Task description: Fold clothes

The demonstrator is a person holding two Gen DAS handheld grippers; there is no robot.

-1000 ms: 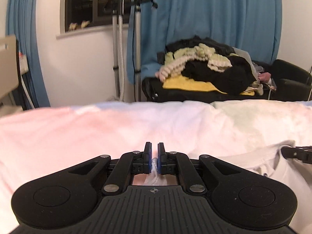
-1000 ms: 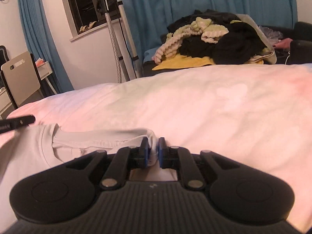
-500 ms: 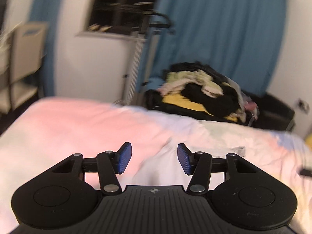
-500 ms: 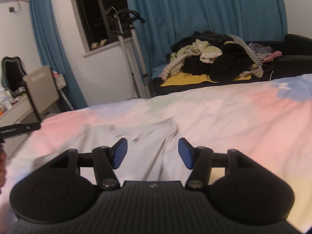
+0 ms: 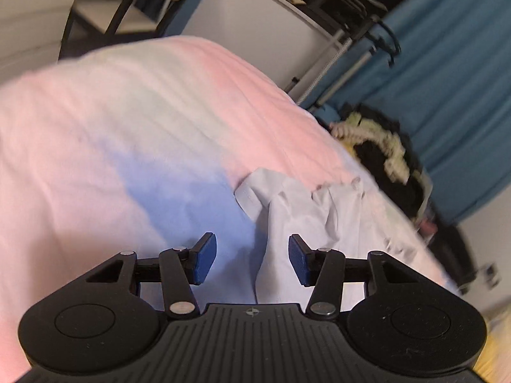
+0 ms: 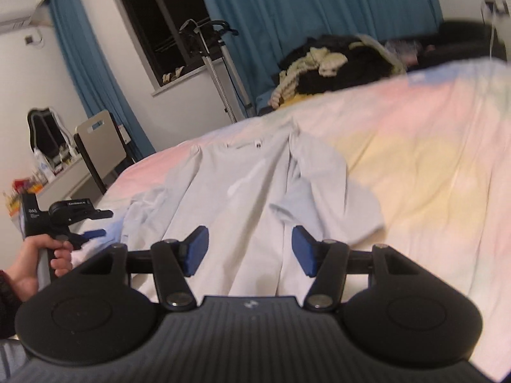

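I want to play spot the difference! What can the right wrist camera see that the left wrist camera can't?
Only the right wrist view shows a hand holding the left gripper, a chair and a cluttered desk.

Only the left wrist view shows the blue patch on the bedspread beside the shirt.

Both show the pale shirt lying on the pastel bedspread, the clothes pile, blue curtains and an open gripper holding nothing.
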